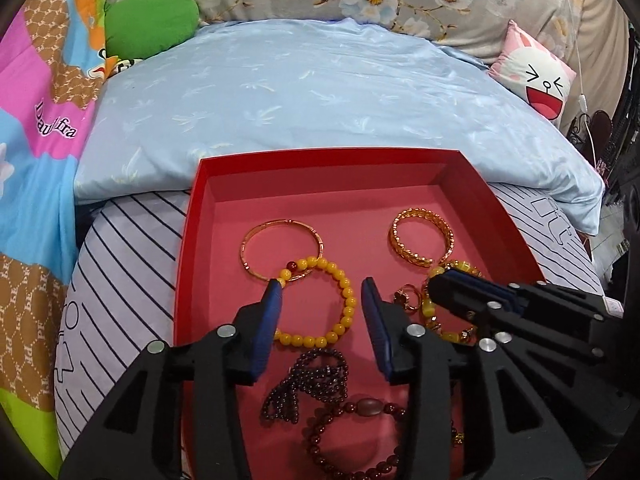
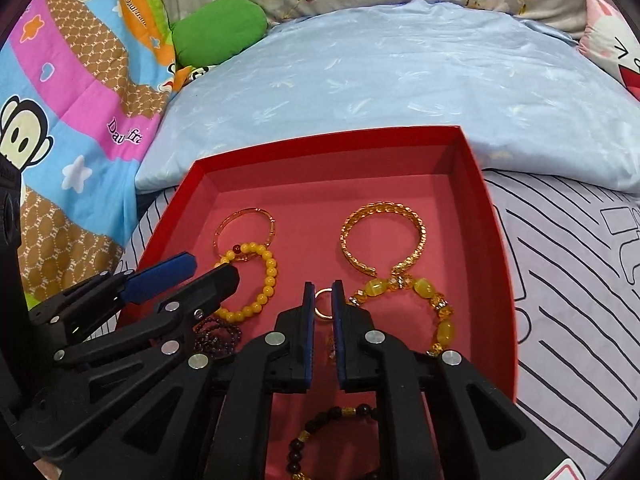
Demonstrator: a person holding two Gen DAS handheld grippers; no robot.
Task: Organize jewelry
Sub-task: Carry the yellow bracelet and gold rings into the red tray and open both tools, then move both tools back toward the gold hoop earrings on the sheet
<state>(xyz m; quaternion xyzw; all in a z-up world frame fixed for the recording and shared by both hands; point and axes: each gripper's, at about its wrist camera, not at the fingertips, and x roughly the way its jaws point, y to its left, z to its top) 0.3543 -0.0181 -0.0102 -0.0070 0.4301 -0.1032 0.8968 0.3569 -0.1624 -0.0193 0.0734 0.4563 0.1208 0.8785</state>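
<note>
1. The right tool (image 2: 321, 300) has its two pads nearly closed around a small gold ring (image 2: 323, 305), inside the red box (image 2: 498, 264) on the bed; whether they already pinch the ring, I cannot tell.
2. The left tool (image 1: 322, 286) is wide open and holds nothing, above the yellow bead bracelet (image 1: 320, 304).
3. To do this step well, I think the right tool should squeeze the ring gently and lift it straight up, because a thin ring slips easily.
4. At about 2 o'clock from the ring lies the amber bead bracelet (image 2: 416, 312), very near; it may snag.
5. The wide gold cuff (image 2: 382, 236) lies at 1 o'clock, the thin gold bangle (image 2: 244, 228) at 10 o'clock.
</note>
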